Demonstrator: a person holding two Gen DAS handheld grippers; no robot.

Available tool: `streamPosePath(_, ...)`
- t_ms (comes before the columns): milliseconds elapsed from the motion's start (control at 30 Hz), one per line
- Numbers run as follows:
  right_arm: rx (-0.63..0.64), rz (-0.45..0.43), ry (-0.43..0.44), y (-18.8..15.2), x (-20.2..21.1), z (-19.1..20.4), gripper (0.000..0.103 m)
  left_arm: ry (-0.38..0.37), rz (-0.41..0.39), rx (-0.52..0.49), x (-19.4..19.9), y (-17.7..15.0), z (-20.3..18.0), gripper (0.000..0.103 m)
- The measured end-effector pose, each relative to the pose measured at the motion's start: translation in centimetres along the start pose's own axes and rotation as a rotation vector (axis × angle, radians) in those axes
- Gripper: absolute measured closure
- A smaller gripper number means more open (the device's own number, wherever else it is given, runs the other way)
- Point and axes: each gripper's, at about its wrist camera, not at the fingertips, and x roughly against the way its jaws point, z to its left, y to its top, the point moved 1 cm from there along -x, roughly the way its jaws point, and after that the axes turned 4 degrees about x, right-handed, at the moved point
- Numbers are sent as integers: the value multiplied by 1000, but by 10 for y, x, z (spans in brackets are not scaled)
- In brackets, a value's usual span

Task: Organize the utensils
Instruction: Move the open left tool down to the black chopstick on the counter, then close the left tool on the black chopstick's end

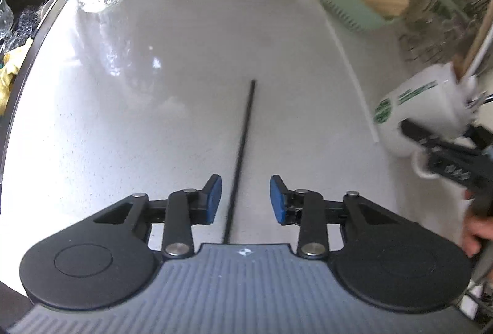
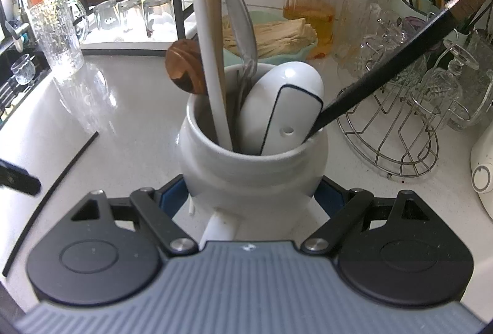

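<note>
On a kitchen counter [image 1: 185, 87], the left gripper [image 1: 245, 199] hovers with its blue pads spread wide and holding nothing, a black chopstick [image 1: 242, 155] lying on the surface in the gap between them, touching neither. The stick runs straight ahead from under the tool toward the middle of the counter.

To the right, the right gripper [image 2: 251, 195] is clamped on the lower body of a white mug [image 2: 249, 158], pads pressed to either side. In the left view the mug appears tilted and blurred, which suggests it is off the counter or in motion; whether its base touches the surface cannot be told. It is crowded: a white ladle [image 2: 286, 105], a metal spoon [image 2: 242, 25], a wooden spoon [image 2: 185, 68], a white rod [image 2: 203, 41], a tan stick [image 2: 214, 19] and a second black chopstick [image 2: 385, 68] that leans far out to the right.

The risk, as it looks from here, lies in that load. The grip is low on a rounded, glazed wall, so a further tilt could let the mug slip or spill its tall, top-heavy contents. The leaning chopstick points toward the wire rack [image 2: 397, 130] of glasses just beyond and could catch there. The thin, flat-lying chopstick may roll or skid from closing pads.

Farther back stand a ribbed glass [image 2: 55, 38], a red-lidded jar [image 2: 311, 1] and upturned tumblers [image 2: 129, 13].
</note>
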Motion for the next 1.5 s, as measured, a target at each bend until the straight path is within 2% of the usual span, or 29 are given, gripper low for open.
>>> streamPosePath(267,-1,7,0,1,-1,-1,13,39,-14,-42,-16,2,-5,80)
streamPosePath(367,-3,8,-2,0,0,0,13,49,5,-51,-18,5,-10,87)
streamPosePath(433,-3,6,-1,0,0,0,13,44,28,-42,-21,8,-13,98)
streamPosePath(533,-7,2,0,-1,0,-1,13,32,55,-45,-25,10,-19,99)
streamPosePath(600,-8,-1,-1,-1,0,-1,13,53,50,-83,-27,8,-28,99)
streamPosePath(767,-14,-3,-4,-2,1,-1,13,37,57,-85,-28,9,-31,100)
streamPosePath(1167,-19,-17,-11,-4,2,1,13,-47,-64,-130,25,20,-58,100)
streamPosePath(1233,-20,-21,-13,-4,2,1,13,-73,-76,-147,34,19,-67,103)
streamPosePath(1500,-34,-39,-25,-7,3,2,13,-136,-105,-225,53,10,-96,103)
